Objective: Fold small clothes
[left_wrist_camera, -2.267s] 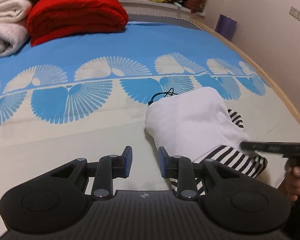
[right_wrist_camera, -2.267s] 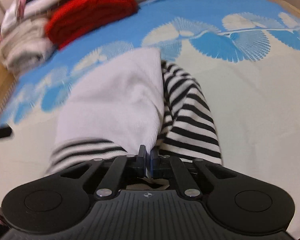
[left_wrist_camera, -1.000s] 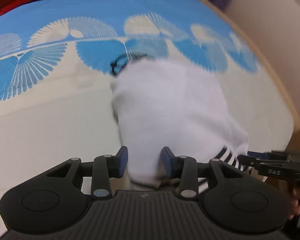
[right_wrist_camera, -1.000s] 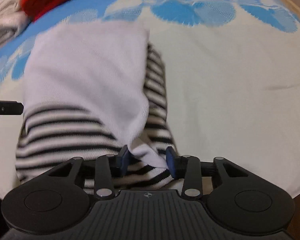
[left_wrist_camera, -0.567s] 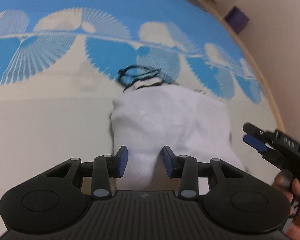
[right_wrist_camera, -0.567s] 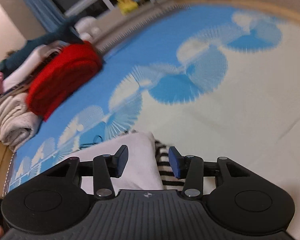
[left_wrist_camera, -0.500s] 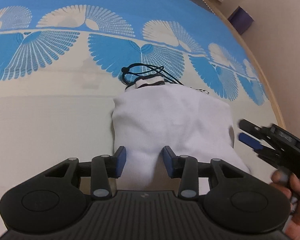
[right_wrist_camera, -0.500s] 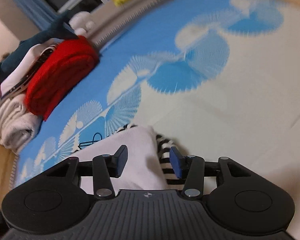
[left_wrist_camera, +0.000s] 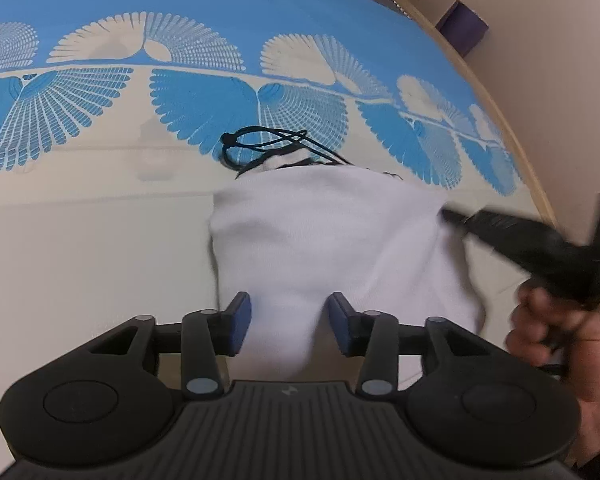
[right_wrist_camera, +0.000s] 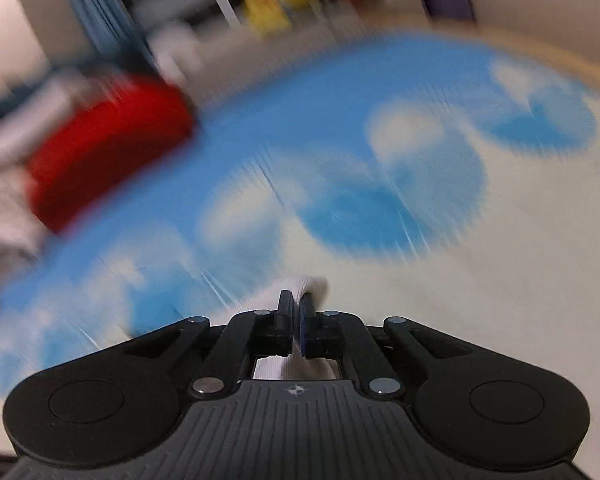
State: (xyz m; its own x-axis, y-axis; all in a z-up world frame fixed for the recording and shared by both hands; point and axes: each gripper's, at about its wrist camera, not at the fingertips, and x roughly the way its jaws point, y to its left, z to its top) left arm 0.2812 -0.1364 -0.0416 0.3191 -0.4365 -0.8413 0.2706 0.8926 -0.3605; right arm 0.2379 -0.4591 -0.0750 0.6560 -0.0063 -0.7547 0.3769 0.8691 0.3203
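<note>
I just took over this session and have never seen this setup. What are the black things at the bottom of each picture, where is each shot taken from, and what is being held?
There is no robot arm: a person holds a two-finger gripper in each hand, and each gripper carries a fisheye camera that looks forward along its fingers. The black shape at the bottom of each view is the gripper itself.

The left wrist view shows the left gripper open, its blue pads on either side of a white garment that lies on a bed cover with a blue fan pattern. A black cord shows at the garment's far end. The right gripper comes in from the right, blurred.

The right wrist view is heavily blurred. There the right gripper is shut on white fabric. A red blanket lies beyond.
</note>
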